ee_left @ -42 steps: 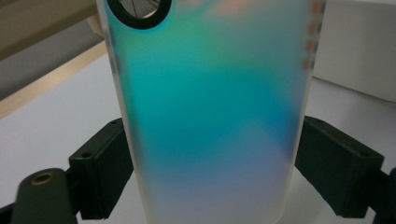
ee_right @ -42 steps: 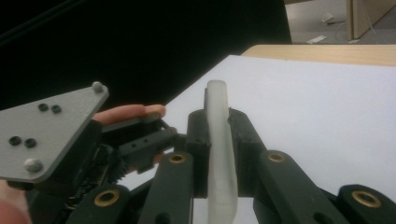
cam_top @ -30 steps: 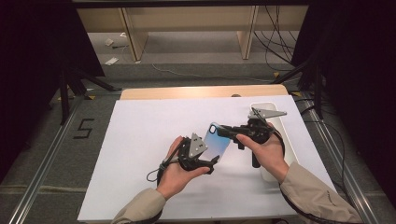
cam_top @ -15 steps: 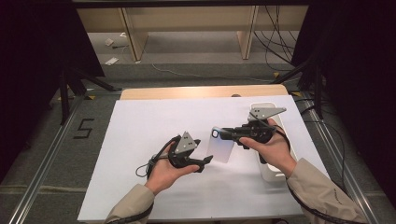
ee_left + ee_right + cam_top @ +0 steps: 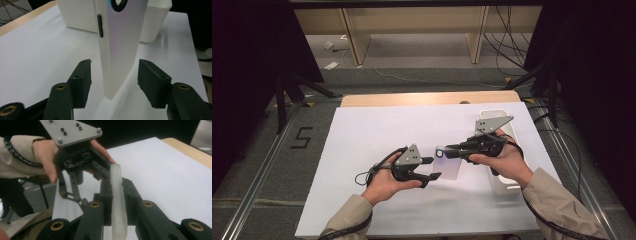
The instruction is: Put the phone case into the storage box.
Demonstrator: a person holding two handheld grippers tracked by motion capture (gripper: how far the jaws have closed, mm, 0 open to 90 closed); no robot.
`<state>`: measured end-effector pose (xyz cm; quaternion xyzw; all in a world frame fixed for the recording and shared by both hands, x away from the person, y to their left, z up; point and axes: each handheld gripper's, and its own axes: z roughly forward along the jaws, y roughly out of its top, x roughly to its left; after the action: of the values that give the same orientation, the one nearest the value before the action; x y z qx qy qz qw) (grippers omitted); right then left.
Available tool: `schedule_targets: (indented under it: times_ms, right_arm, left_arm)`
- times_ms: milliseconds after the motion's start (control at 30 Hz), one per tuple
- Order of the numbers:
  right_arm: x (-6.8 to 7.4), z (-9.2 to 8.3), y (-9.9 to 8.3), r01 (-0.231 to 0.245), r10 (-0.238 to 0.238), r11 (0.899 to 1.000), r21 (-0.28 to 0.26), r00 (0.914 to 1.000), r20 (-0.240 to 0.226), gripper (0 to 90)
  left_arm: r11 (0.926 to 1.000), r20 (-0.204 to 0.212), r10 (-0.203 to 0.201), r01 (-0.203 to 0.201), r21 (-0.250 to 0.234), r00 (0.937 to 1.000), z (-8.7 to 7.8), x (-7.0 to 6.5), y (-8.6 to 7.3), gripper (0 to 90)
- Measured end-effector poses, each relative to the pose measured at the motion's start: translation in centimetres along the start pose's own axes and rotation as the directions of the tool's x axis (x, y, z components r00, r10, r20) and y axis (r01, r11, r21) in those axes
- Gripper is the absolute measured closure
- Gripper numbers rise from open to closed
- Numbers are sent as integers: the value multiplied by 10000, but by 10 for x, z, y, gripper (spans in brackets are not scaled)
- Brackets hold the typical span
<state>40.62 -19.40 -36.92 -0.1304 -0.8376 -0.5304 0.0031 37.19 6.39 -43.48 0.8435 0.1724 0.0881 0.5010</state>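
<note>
A pale, translucent phone case (image 5: 451,166) with a round camera hole hangs above the white table, and my right gripper (image 5: 445,150) is shut on its upper end. In the right gripper view the case (image 5: 117,195) stands edge-on between the jaws of the right gripper (image 5: 116,184). My left gripper (image 5: 432,168) is open just left of the case. In the left gripper view the lower end of the case (image 5: 120,45) hangs between the spread jaws of the left gripper (image 5: 115,66), touching neither. The left gripper (image 5: 82,161) and its hand face the right gripper's camera.
A white rectangular bin (image 5: 492,113) stands at the table's right side, behind the right hand; it appears as the white bin (image 5: 80,15) beyond the case. The white table sheet (image 5: 377,130) lies over a wooden top (image 5: 412,99). Metal rails run along both sides.
The left gripper has drawn back a little to the left and down from the case. The right gripper has carried the case slightly right, and it now hangs more upright.
</note>
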Motion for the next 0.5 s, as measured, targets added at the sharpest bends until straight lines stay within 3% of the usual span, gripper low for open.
schedule_targets:
  times_ms: [267,500]
  right_arm:
    - [5,4,1,309,-283,9990,317,9964,-803,813]
    - [7,5,0,375,-317,9984,424,9911,-1293,812]
  left_arm:
    - [9985,1121,542,-549,33,9922,4,-5,0,550]
    - [9985,1463,535,-541,-4,9878,3,-5,-1,705]
